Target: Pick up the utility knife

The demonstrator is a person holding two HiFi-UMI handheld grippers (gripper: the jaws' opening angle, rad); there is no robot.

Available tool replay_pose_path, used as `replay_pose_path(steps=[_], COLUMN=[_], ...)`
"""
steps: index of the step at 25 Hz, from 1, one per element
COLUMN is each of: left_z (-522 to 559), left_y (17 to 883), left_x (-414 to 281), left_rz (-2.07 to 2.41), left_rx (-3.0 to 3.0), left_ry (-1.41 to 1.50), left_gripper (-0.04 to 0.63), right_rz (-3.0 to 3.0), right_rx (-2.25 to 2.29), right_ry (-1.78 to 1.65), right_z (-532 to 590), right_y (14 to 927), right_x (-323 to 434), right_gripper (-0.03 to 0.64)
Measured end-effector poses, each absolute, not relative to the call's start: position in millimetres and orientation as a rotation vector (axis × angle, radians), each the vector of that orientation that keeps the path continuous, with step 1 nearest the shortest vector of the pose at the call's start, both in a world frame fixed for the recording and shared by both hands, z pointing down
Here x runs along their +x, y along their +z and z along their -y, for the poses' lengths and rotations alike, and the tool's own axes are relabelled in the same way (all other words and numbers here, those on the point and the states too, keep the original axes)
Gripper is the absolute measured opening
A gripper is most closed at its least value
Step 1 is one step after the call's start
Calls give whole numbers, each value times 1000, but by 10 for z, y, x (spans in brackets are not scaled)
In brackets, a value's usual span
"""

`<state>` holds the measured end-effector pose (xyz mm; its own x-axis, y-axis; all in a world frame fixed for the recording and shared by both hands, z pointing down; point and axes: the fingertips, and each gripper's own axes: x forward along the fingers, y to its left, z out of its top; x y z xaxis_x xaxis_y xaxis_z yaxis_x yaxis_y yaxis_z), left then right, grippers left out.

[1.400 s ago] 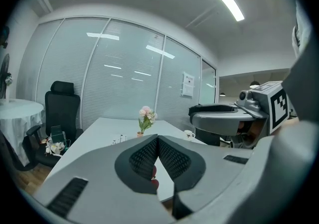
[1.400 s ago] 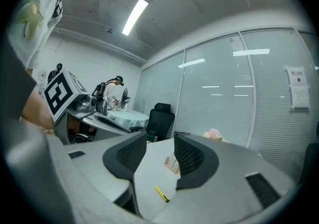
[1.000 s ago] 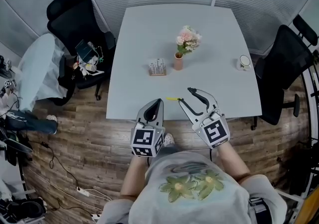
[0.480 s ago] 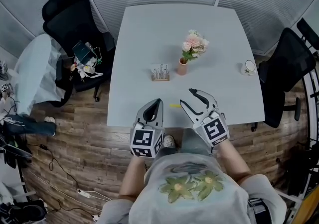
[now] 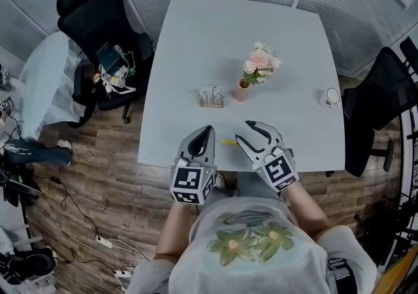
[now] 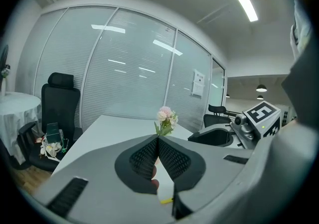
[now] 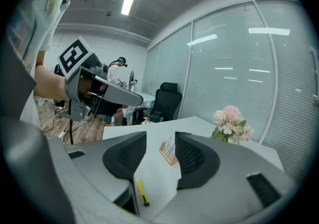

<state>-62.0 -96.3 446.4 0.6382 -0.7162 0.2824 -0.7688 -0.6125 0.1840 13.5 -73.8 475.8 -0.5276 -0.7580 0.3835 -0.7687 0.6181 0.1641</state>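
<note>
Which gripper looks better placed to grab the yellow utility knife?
The right gripper: its jaws stand apart, with the utility knife lying just ahead of them. The left gripper has its jaws together and would need opening first.

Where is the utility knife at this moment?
In the head view the yellow utility knife lies on the white table near its front edge, between the left gripper and the right gripper, held by neither.

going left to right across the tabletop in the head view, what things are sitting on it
small wooden holder → yellow utility knife → vase of pink flowers → white cup
</note>
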Motion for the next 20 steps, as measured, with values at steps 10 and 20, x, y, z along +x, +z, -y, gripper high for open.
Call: replay_pose_path(steps=[10, 20], left_z=[1010, 1026], left_y=[4631, 4798], left_x=[-600, -569], left_rz=[1239, 1262], left_rx=[2520, 2479], left_ry=[318, 382], left_gripper=[2, 3], right_rz=[2419, 2382], right_rx=[1063, 895], right_ry=[110, 138], right_z=[807, 763], right_y=[5161, 5555], right_x=[108, 91], right_gripper=[181, 192])
